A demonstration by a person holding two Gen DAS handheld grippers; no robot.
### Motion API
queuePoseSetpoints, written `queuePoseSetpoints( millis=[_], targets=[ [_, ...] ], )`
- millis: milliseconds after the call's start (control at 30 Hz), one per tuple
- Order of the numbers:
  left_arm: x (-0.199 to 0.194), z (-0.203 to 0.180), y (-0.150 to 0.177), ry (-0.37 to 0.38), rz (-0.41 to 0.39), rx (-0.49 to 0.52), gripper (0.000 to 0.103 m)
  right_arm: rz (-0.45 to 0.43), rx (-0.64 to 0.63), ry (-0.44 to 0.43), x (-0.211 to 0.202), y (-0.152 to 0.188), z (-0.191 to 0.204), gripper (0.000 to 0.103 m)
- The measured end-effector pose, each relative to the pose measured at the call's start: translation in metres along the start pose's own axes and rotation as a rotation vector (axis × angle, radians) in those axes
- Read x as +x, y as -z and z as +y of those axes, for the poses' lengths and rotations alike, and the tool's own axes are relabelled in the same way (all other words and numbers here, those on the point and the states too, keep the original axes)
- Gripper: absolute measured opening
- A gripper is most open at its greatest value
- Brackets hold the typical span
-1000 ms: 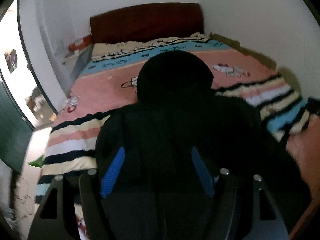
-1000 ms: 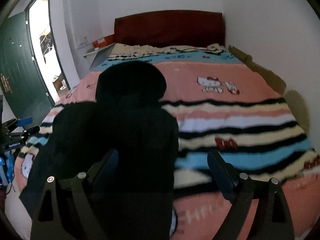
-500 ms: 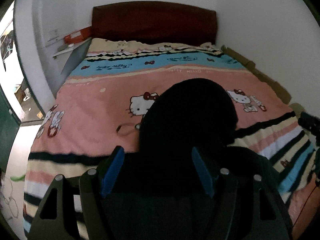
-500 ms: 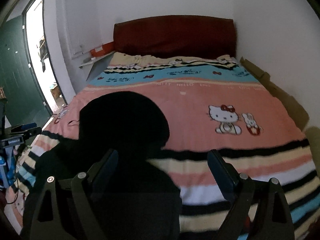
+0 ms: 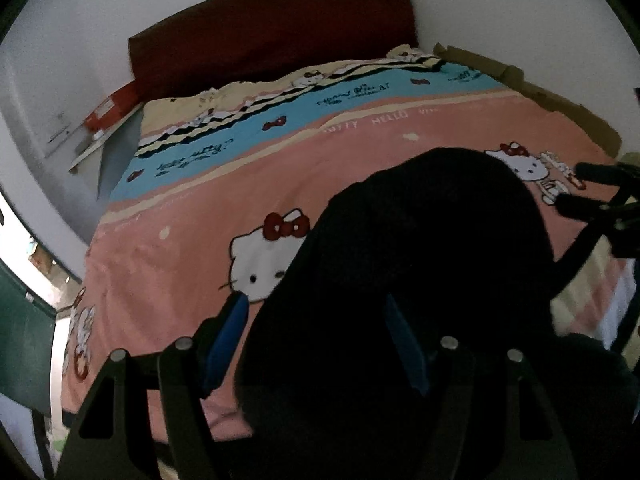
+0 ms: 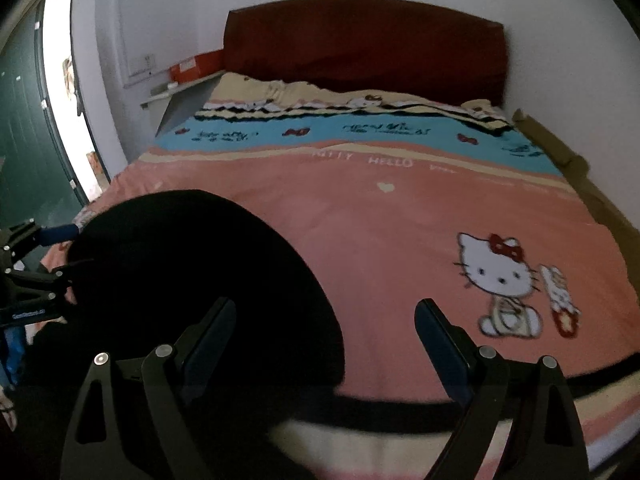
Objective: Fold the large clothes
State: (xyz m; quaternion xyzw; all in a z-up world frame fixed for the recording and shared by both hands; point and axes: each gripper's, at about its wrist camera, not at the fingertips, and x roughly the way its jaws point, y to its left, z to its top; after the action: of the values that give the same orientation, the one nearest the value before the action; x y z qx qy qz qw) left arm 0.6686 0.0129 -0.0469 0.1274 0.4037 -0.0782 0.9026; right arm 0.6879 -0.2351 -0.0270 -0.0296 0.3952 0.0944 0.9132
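While both grippers stand released, black garment [image 5: 420, 280] lies ahead lengthwise toward headboard [image 6: 360, 44]: directly before left gripper [image 5: 316, 340], left of right gripper [image 6: 324, 340].

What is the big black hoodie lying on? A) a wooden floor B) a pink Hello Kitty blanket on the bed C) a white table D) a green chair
B: the black hoodie lies spread on the pink Hello Kitty blanket that covers the bed.

One black garment [image 5: 420, 280] (two tools [image 5: 316, 344])
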Motion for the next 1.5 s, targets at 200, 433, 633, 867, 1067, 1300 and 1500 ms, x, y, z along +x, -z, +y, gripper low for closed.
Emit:
queuePoseSetpoints(
  millis=[200,433,633,867,1067,1300,1500],
  targets=[
    [0.033,0.006,-0.002,0.056,0.016,-0.013,0.069,0.020,-0.019,-0.011,0.065,-0.007,0.012,0.090],
    [0.042,-0.001,0.000,0.113,0.002,-0.029,0.051,0.059,-0.049,-0.044,0.098,-0.002,0.026,0.042],
    [0.025,0.001,0.011,0.105,-0.014,-0.073,0.014,0.032,-0.052,-0.108,0.075,0.007,0.032,0.012],
    [-0.067,-0.001,0.048,0.156,-0.078,-0.057,0.011,-0.040,-0.063,-0.216,-0.010,0.025,0.042,0.009],
    [-0.183,0.011,0.122,0.234,-0.169,-0.132,0.011,-0.144,-0.073,-0.339,-0.122,0.077,0.057,0.008],
    [-0.249,-0.006,0.203,0.310,-0.213,-0.154,0.011,-0.166,-0.121,-0.388,-0.227,0.162,0.086,0.008],
    [-0.273,-0.011,0.229,0.310,-0.200,-0.134,0.011,-0.114,-0.194,-0.343,-0.260,0.192,0.106,0.008]
  ],
)
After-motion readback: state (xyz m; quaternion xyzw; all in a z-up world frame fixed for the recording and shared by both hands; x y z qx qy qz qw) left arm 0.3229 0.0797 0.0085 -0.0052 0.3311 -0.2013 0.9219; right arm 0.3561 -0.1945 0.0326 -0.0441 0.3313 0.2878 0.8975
